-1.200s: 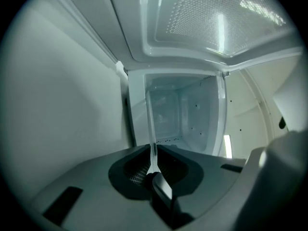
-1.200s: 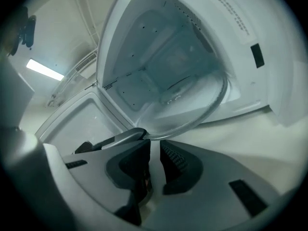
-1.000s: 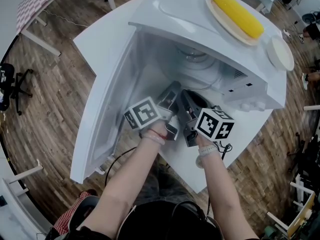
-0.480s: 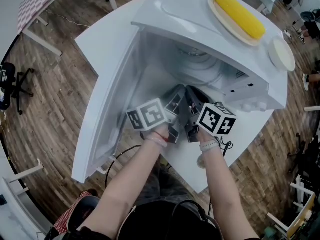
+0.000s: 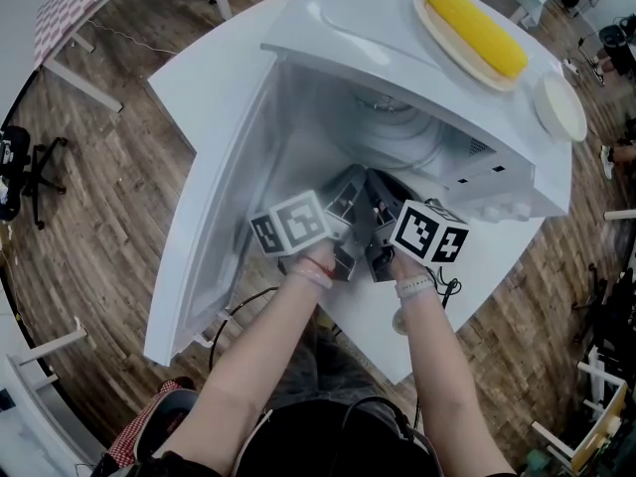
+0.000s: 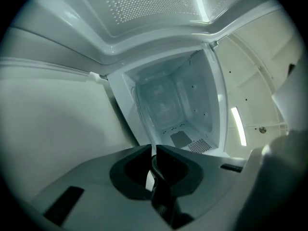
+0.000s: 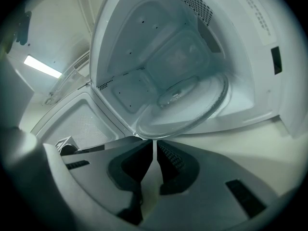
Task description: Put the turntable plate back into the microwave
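Note:
The glass turntable plate (image 5: 397, 132) (image 7: 187, 105) lies low in the mouth of the open white microwave (image 5: 378, 28), its near rim over the front sill. My left gripper (image 5: 350, 185) (image 6: 154, 150) is rolled on its side at the opening, shut on the plate's near rim; the plate shows only edge-on between its jaws. Close beside it on the right, my right gripper (image 5: 383, 185) (image 7: 154, 146) has its jaws shut, with the tips right at the plate's near rim. Nothing shows clearly between the right jaws.
The microwave door (image 5: 214, 227) stands swung wide to the left. On the microwave's top sit a plate with a corn cob (image 5: 475, 26) and a small white dish (image 5: 558, 107). The microwave rests on a white table (image 5: 204, 73); wooden floor lies around it.
Both grippers have edged slightly forward toward the microwave opening, staying close together. Their jaws have stayed shut.

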A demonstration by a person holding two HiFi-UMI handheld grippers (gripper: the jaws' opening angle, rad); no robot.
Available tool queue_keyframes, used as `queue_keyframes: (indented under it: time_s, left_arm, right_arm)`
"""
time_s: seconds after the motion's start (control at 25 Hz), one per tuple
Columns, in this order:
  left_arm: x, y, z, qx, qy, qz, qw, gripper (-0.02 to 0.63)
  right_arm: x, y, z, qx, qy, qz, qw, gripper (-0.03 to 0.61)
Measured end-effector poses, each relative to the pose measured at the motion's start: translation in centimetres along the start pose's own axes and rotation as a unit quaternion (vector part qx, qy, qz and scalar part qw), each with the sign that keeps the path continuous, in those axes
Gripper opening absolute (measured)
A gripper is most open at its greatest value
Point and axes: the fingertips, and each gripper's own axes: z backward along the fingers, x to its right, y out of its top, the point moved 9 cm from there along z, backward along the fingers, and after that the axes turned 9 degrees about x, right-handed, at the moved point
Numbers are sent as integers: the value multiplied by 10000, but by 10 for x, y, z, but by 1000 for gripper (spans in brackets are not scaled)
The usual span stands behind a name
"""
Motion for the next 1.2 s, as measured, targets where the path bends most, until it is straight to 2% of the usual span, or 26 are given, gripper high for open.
queue_keyframes:
  time_s: [0.2, 0.64, 1.2]
  left_arm:
    - [-1, 0, 0, 21, 10, 66, 10000, 41]
    - [-5, -6, 2, 71, -109, 196, 9997, 37]
    - [-1, -23, 17, -100, -161, 162, 9997, 18]
  right_arm:
    - [3, 3, -3, 85, -119, -70, 9999, 43]
    - [10, 2, 4, 105, -73, -203, 9997, 41]
    - [0, -8, 28, 85, 15, 103, 9999, 34]
